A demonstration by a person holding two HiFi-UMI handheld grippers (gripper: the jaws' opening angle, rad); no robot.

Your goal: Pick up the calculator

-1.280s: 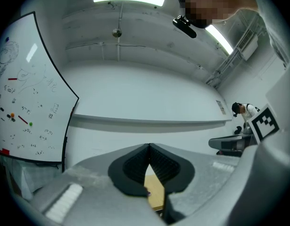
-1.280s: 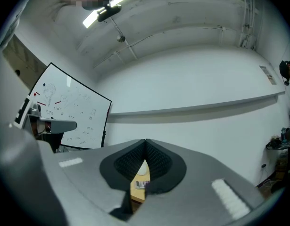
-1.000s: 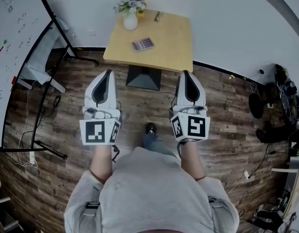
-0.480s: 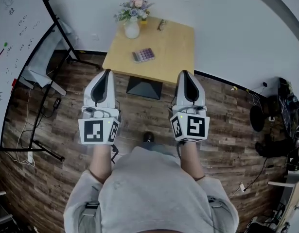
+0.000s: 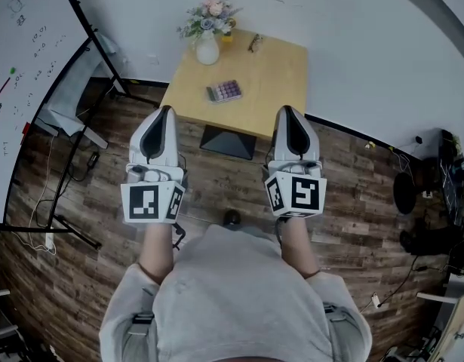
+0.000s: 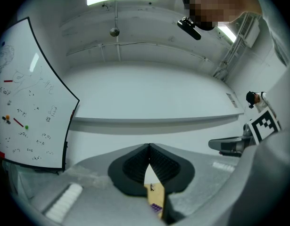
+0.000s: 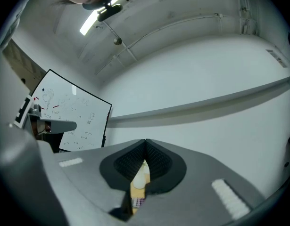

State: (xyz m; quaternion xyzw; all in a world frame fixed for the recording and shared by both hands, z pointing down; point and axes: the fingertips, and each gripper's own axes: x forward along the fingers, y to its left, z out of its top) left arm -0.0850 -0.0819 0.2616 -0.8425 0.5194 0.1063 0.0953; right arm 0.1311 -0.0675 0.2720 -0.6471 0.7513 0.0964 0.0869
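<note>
Calculator (image 5: 222, 90) whole in head view; slivers thru jaws

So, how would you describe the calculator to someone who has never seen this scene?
Find the small wooden table against the white wall. The calculator lies flat on its left half, on the near side of the white flower vase. It is the only flat grey slab there, with rows of purplish keys.

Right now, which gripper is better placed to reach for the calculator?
Left, probably: the calculator lies on the table's left half, toward the left gripper; the right gripper faces bare tabletop. Both are shut and empty.
</note>
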